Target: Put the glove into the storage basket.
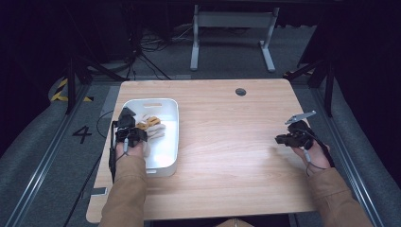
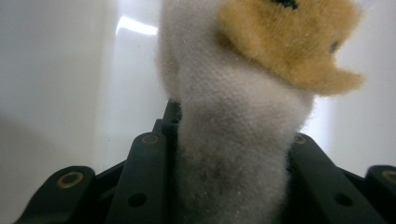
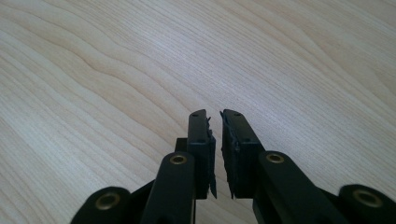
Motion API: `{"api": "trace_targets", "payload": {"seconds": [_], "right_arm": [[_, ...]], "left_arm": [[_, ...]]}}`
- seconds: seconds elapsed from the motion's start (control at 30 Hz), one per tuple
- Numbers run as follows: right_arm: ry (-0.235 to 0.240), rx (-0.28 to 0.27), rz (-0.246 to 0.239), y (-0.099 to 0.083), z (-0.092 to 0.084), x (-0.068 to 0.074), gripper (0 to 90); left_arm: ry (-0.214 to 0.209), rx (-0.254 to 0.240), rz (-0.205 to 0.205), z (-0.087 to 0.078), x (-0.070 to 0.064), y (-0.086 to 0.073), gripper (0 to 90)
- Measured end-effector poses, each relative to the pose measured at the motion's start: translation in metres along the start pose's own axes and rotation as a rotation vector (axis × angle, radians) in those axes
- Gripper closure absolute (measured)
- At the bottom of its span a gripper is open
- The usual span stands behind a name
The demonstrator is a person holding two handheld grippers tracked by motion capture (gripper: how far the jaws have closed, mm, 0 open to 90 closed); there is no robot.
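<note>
Left gripper (image 1: 135, 135) sits in the white bin (image 1: 173, 113), fingers pinching the plush toy (image 2: 233, 140) by its white body: soft, light, squashes easily, so mid-body suits. Far right of the bin, right gripper (image 3: 215, 128) hovers over the surface (image 1: 227, 142), fingers nearly closed, empty.

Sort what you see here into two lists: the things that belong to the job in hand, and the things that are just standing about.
In the job:
- left gripper, shut on the plush toy
- plush toy, white and tan
- white bin around both

Standing about:
- right gripper, shut on nothing above the bare wooden table
- grey frame on the floor beyond
</note>
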State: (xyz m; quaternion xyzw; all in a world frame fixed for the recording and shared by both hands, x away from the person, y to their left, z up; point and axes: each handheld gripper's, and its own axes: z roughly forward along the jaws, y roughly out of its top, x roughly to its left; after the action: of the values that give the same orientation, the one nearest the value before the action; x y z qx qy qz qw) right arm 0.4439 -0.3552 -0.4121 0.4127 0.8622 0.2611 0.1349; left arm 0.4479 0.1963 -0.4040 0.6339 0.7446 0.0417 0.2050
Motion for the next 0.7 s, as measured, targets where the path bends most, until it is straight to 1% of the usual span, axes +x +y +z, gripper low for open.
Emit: {"api": "trace_targets", "payload": {"seconds": [0.2, 0.27, 0.3, 0.33, 0.37, 0.4, 0.43, 0.47, 0.53, 0.57, 0.6, 0.67, 0.7], "right_arm": [[-0.002, -0.001, -0.001, 0.000, 0.000, 0.000, 82.0], [0.001, 0.001, 0.006, -0.001, 0.000, 0.000, 81.9], [0.001, 0.001, 0.006, -0.001, 0.000, 0.000, 81.9], [0.001, 0.001, 0.007, -0.001, 0.000, 0.000, 81.9], [0.000, 0.001, 0.002, -0.001, 0.000, 0.000, 81.9], [0.001, 0.002, 0.000, -0.001, 0.000, 0.000, 81.9], [0.002, 0.002, 0.000, -0.001, 0.000, 0.000, 81.9], [0.003, 0.002, 0.001, -0.001, 0.000, 0.000, 81.8], [0.003, 0.005, 0.003, -0.001, 0.000, 0.000, 81.7], [0.003, 0.004, 0.004, -0.001, 0.000, 0.000, 81.7], [0.000, 0.000, 0.003, -0.001, 0.000, 0.000, 81.7], [0.001, 0.000, 0.004, -0.001, 0.000, -0.001, 81.6], [0.001, 0.000, 0.004, -0.001, 0.000, -0.001, 81.6]], "left_arm": [[0.007, 0.028, 0.010, 0.003, -0.002, 0.001, 67.4], [-0.005, 0.044, 0.012, 0.006, -0.004, 0.001, 67.4], [-0.005, 0.044, 0.012, 0.006, -0.004, 0.001, 67.4], [-0.008, 0.055, 0.018, 0.006, -0.004, 0.001, 67.4], [-0.011, 0.059, 0.015, 0.007, -0.005, 0.000, 67.4], [-0.011, 0.069, 0.023, 0.008, -0.006, 0.000, 67.4], [-0.015, 0.083, 0.023, 0.008, -0.007, 0.001, 67.4], [-0.017, 0.086, 0.030, 0.009, -0.007, 0.001, 67.4], [-0.022, 0.090, 0.023, 0.011, -0.009, 0.001, 67.3], [-0.021, 0.099, 0.029, 0.012, -0.009, 0.001, 67.3], [-0.017, 0.099, 0.032, 0.012, -0.009, 0.001, 67.3], [-0.024, 0.108, 0.025, 0.014, -0.010, 0.001, 67.2], [-0.017, 0.119, 0.032, 0.014, -0.010, 0.002, 67.2]]}}
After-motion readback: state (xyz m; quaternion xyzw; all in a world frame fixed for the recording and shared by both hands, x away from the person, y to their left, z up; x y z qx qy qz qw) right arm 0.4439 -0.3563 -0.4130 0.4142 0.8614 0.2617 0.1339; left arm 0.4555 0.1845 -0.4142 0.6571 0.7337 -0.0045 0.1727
